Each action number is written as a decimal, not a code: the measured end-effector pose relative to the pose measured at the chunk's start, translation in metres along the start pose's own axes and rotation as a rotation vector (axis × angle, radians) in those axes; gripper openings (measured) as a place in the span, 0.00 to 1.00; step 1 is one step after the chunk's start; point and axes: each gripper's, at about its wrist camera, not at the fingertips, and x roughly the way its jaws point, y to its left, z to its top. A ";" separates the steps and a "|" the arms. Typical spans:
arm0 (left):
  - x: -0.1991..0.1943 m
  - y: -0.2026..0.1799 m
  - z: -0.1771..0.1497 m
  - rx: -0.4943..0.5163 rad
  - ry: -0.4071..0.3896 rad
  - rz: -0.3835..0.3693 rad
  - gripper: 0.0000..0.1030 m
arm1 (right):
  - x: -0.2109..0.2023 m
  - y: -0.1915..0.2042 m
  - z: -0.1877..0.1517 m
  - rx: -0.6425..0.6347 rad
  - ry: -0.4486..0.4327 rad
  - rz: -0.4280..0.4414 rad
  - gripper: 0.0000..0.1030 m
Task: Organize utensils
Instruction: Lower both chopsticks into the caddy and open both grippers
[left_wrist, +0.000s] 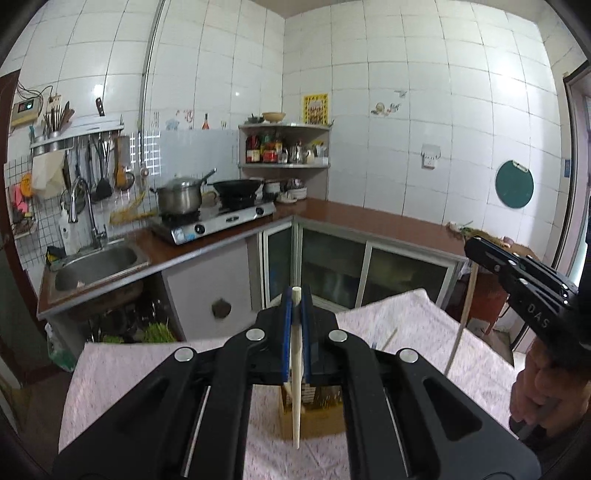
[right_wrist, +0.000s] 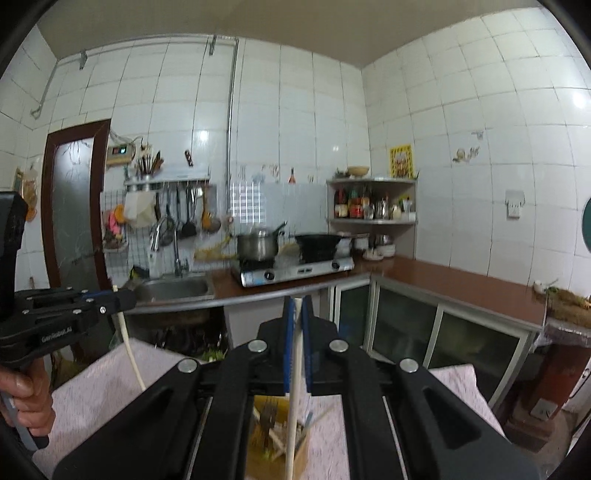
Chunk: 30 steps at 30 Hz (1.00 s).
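Note:
My left gripper (left_wrist: 295, 301) is shut on a cream chopstick (left_wrist: 296, 406) that hangs down from its blue pads over a cardboard utensil box (left_wrist: 314, 424) on the pink cloth. My right gripper (right_wrist: 296, 306) is shut on a second pale chopstick (right_wrist: 293, 417), which hangs over the same box (right_wrist: 258, 454); a fork (right_wrist: 267, 415) and other utensils stand in it. Both grippers are held well above the table. In the left wrist view the right gripper (left_wrist: 471, 247) shows at the right edge with its chopstick (left_wrist: 456, 339) below. The left gripper (right_wrist: 127, 299) and its chopstick (right_wrist: 131, 354) show at left in the right wrist view.
A table under a pink patterned cloth (left_wrist: 406, 325) lies below. Beyond it are a brown counter (left_wrist: 369, 218) with a sink (left_wrist: 96, 266), a gas stove (left_wrist: 218, 223) carrying a pot and a wok, a corner shelf (left_wrist: 284, 147), and cabinets. A hand (right_wrist: 26, 402) grips the left handle.

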 end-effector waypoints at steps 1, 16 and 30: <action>0.001 -0.001 0.006 0.000 -0.008 -0.001 0.03 | 0.002 0.000 0.006 0.001 -0.018 -0.003 0.05; 0.047 0.000 0.018 -0.031 -0.021 -0.018 0.03 | 0.059 0.005 0.005 -0.013 -0.014 -0.014 0.05; 0.099 0.011 -0.015 -0.053 0.082 -0.020 0.03 | 0.099 0.002 -0.037 0.023 0.057 0.007 0.06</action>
